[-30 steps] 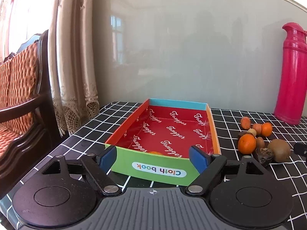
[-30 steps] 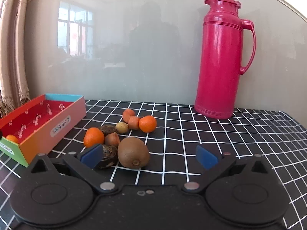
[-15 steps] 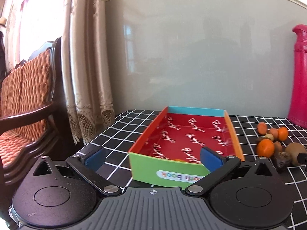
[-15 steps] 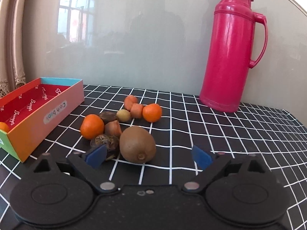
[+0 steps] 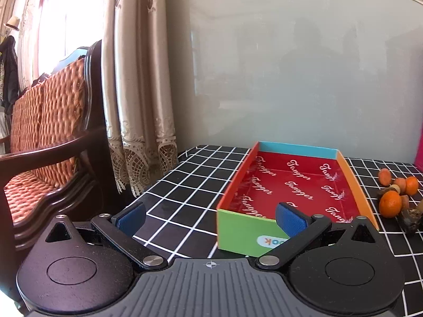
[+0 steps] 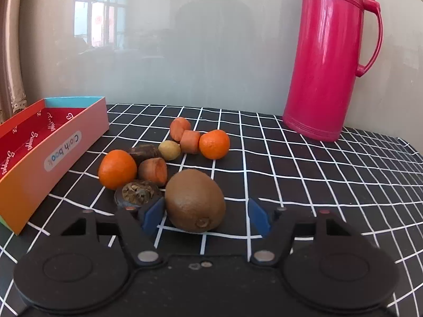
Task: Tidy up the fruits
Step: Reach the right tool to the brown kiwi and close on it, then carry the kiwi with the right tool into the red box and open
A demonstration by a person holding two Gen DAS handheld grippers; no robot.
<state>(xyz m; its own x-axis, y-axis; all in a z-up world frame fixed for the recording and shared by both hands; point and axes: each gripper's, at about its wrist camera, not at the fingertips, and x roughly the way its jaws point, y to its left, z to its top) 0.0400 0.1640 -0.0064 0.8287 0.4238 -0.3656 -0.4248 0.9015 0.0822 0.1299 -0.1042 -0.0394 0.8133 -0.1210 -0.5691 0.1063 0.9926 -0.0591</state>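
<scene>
A brown kiwi (image 6: 195, 200) lies between the fingers of my open right gripper (image 6: 205, 218), neither pad touching it. Behind it sit two tangerines (image 6: 117, 169) (image 6: 214, 144), carrot pieces (image 6: 153, 171), a small yellow fruit (image 6: 169, 150) and dark dried fruits (image 6: 137, 194). The colourful cardboard box (image 6: 60, 148) with a red floor stands to the left. My left gripper (image 5: 210, 215) is open and empty, low in front of the box (image 5: 296, 185), pointing left of it. The fruit pile shows at the right edge of the left wrist view (image 5: 391, 203).
A tall pink thermos (image 6: 330, 60) stands at the back right on the black grid tablecloth (image 6: 317, 174). A wooden armchair with an orange cushion (image 5: 45, 137) and a lace curtain (image 5: 140, 105) are beyond the table's left edge. A grey wall is behind.
My right gripper has moved forward so the kiwi now sits between its fingers, which have narrowed. My left gripper has swung left and back from the box.
</scene>
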